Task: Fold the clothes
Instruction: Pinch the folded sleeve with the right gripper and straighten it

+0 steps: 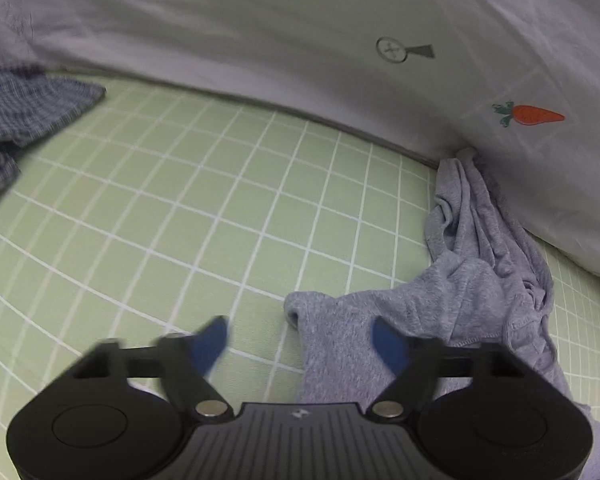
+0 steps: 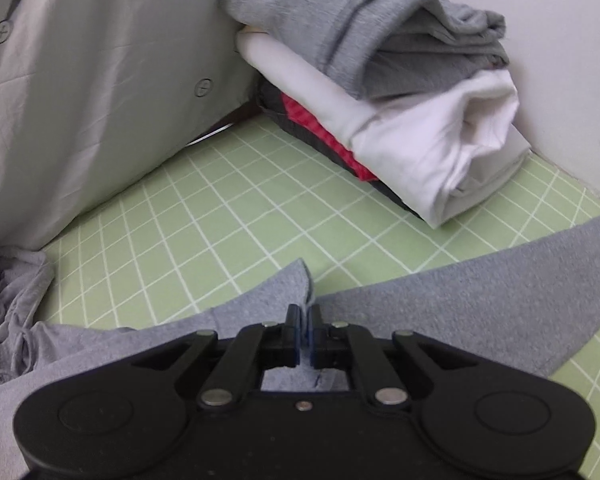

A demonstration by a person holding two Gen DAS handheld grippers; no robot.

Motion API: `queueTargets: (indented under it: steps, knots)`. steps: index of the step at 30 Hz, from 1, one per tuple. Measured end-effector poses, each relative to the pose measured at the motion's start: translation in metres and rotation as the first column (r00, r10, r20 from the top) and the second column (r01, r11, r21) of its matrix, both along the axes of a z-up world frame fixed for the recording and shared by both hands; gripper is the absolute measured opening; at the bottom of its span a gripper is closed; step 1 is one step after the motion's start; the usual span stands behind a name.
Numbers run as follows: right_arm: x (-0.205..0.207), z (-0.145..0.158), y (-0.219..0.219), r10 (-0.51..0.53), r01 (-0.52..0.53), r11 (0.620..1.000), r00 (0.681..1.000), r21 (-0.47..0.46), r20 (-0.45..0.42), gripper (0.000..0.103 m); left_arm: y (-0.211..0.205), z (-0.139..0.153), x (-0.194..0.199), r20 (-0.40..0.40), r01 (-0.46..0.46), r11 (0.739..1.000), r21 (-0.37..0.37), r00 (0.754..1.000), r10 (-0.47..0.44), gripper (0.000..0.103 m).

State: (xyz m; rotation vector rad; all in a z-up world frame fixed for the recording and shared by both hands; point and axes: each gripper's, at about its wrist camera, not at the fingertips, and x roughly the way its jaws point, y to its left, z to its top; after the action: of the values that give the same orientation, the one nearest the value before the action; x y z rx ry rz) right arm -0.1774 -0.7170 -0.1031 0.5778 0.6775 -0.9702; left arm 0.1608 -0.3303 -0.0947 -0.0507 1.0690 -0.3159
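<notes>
My right gripper point(image 2: 305, 330) is pinched tight on the grey sweatshirt point(image 2: 440, 292), which lies on the green grid sheet point(image 2: 228, 216) in front of the folded stack point(image 2: 380, 92). My left gripper point(image 1: 300, 340) gapes wide, empty, over the sweatshirt's cuff. I should lift slowly, keeping the fabric taut.

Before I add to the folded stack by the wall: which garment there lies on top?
The dark grey garment tops the stack; the white garment lies under it, and a red and dark one sits at the bottom on the green sheet.
</notes>
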Motion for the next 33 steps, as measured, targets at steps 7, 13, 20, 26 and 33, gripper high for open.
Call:
queueTargets:
  steps: [7,13,20,26,33]
  knots:
    - [0.033,0.034,0.069,0.202,-0.199,0.979,0.973,-0.036,0.114,0.004,0.020,0.021,-0.041,-0.018,-0.026,1.000,-0.002,0.999,0.026,0.086]
    - [0.063,0.031,0.160,0.451,-0.476,0.879,0.851,0.034,0.267,0.065,0.036,0.043,-0.099,-0.019,-0.032,0.998,-0.055,0.999,0.031,0.086]
    - [0.014,0.055,0.195,0.503,-0.495,0.864,0.849,-0.090,0.162,0.103,0.026,0.070,-0.158,0.099,0.027,1.000,-0.010,0.995,-0.026,0.098]
    - [-0.038,0.072,0.174,0.460,-0.444,0.883,0.884,-0.151,0.089,0.103,0.002,0.079,-0.186,0.140,0.052,0.999,-0.001,0.989,-0.051,0.098]
    - [-0.058,0.041,0.113,0.359,-0.356,0.933,0.931,-0.054,0.059,0.103,-0.051,0.065,-0.198,0.110,0.111,0.993,0.030,0.987,-0.114,0.098]
